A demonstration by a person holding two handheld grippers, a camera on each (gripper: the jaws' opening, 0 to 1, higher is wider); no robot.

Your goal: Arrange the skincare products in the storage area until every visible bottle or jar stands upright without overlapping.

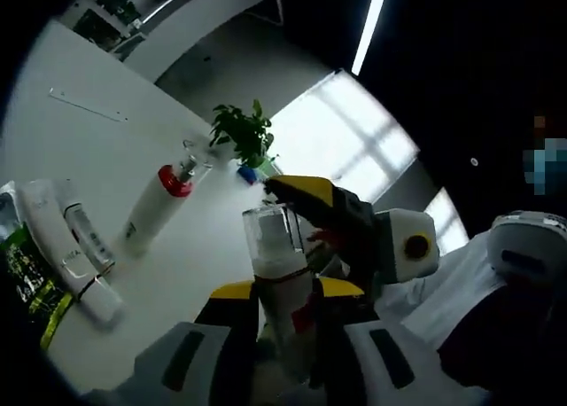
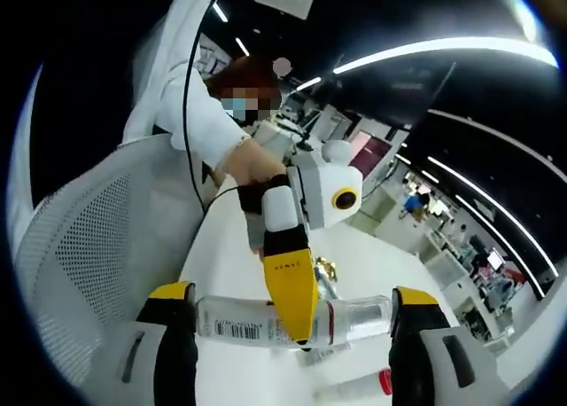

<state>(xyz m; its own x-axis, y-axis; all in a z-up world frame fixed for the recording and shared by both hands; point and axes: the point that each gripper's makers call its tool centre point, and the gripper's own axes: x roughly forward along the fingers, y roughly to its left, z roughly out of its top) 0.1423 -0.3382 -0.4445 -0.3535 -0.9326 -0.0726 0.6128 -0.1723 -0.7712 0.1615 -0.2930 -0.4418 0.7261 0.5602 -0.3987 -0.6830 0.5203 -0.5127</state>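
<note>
Clear-capped bottle [image 1: 282, 286] sits between the left gripper [image 1: 285, 292] jaws, cap end pointing away from the camera, white body with a red band and label print; jaws look closed onto its sides. In the right gripper view the same bottle [image 2: 266, 322] lies crosswise, clear cap toward the right jaw, barcode label toward the left jaw; the left gripper [image 2: 292, 310] reaches in from above, its yellow finger [image 2: 291, 291] laid over the bottle's middle. Right gripper [image 2: 292, 322] jaws are spread wide, one at each end of the bottle; can't tell whether they touch it, but they don't pinch it. In the left gripper view the right gripper [image 1: 306, 213] comes in from the right, yellow-black finger [image 1: 301, 191] just beside the clear cap.

White table [image 1: 106, 158] beyond; a white bottle with a red collar [image 1: 158, 209] lies on its side there, clear pump head toward a small green plant [image 1: 243, 133]; a blue-capped item [image 1: 247, 174] sits near the plant's base. At the left edge, a cluster of white tubes and bottles [image 1: 80, 255] lying flat, touching or overlapping; a green-printed pack [image 1: 27, 273] beside them.

Right gripper view: a person's hand [image 2: 257, 167] grips the left gripper's handle, white sleeve [image 2: 190, 105] above; grey mesh chair back [image 2: 80, 246] to the left; another red-collared bottle [image 2: 359, 388] lies on the table [image 2: 230, 264] below.
</note>
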